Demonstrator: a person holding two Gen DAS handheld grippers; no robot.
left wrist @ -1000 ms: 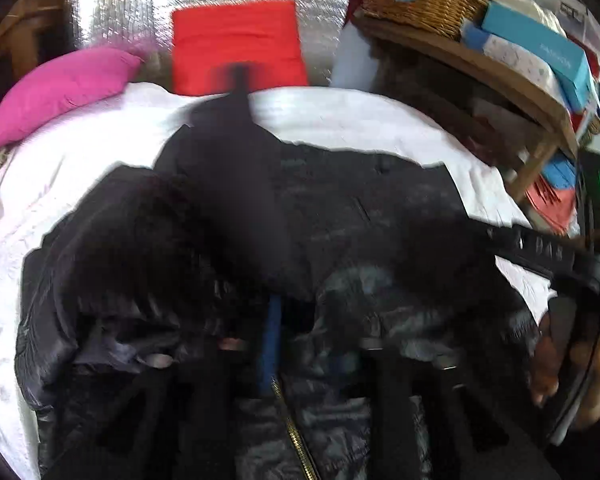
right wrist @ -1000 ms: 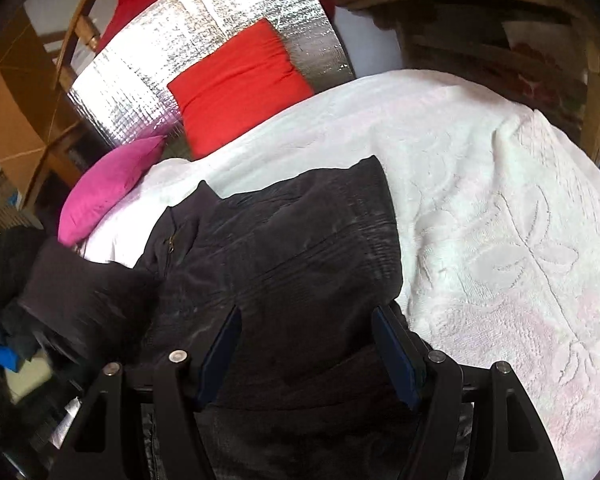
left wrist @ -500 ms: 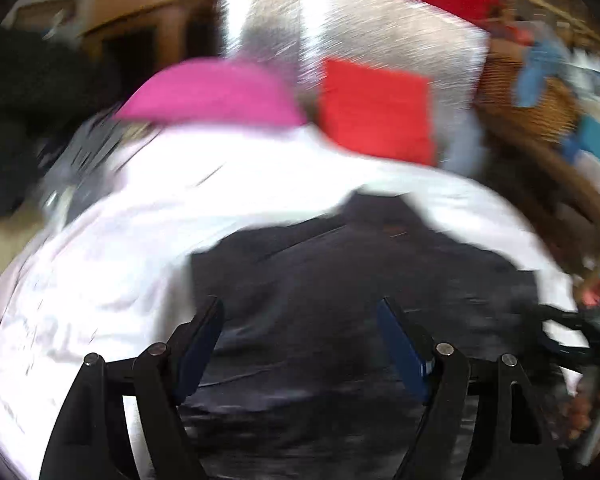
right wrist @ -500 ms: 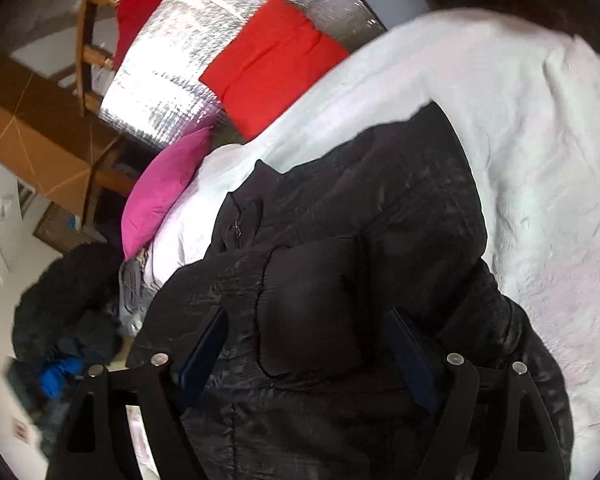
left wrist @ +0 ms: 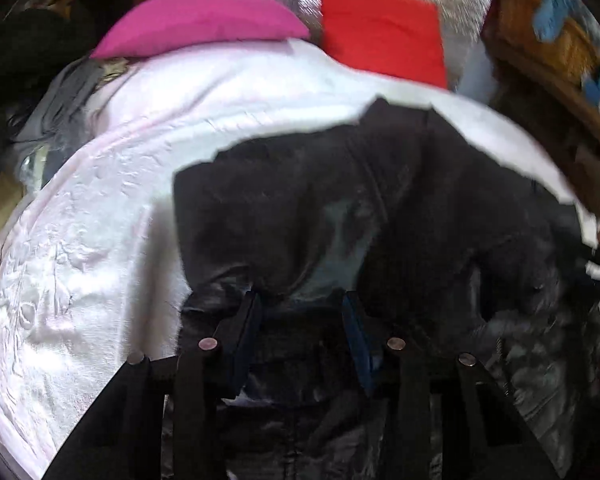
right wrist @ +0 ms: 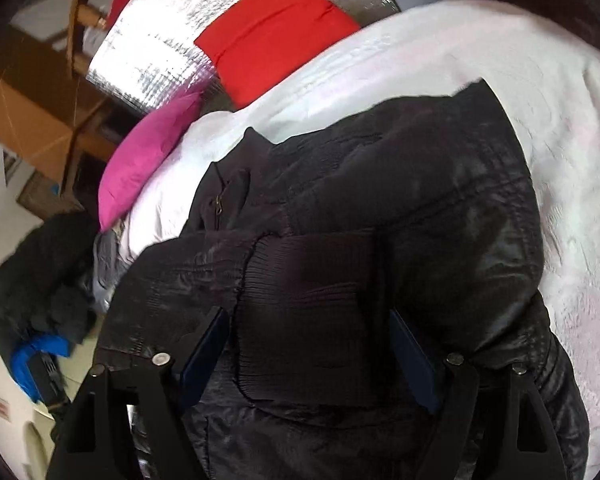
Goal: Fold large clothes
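Observation:
A black padded jacket (left wrist: 380, 200) lies spread on the white bed cover (left wrist: 100, 240). My left gripper (left wrist: 302, 320) is at the jacket's near left part. Its jaws are closing, and a bunched fold of shiny black fabric is pinched between the blue pads. In the right wrist view the jacket (right wrist: 440, 200) has one sleeve folded across its body. The ribbed cuff (right wrist: 308, 300) lies flat between the pads of my right gripper (right wrist: 308, 320). Those jaws are closing too, but the pads stand beside the cuff's edges without squeezing it.
A pink pillow (left wrist: 200, 20) and a red cushion (left wrist: 380, 28) lean on a silver foil panel (right wrist: 152, 48) at the bed's far end. Wooden shelves with a wicker basket (left wrist: 560, 48) stand to the right. Dark clothes (right wrist: 40, 280) are piled on the floor at the left.
My left gripper let go of the sleeve, swung left across the jacket, opened wide, then narrowed onto fabric at the near left part. The sleeve now lies folded over the jacket under my right gripper.

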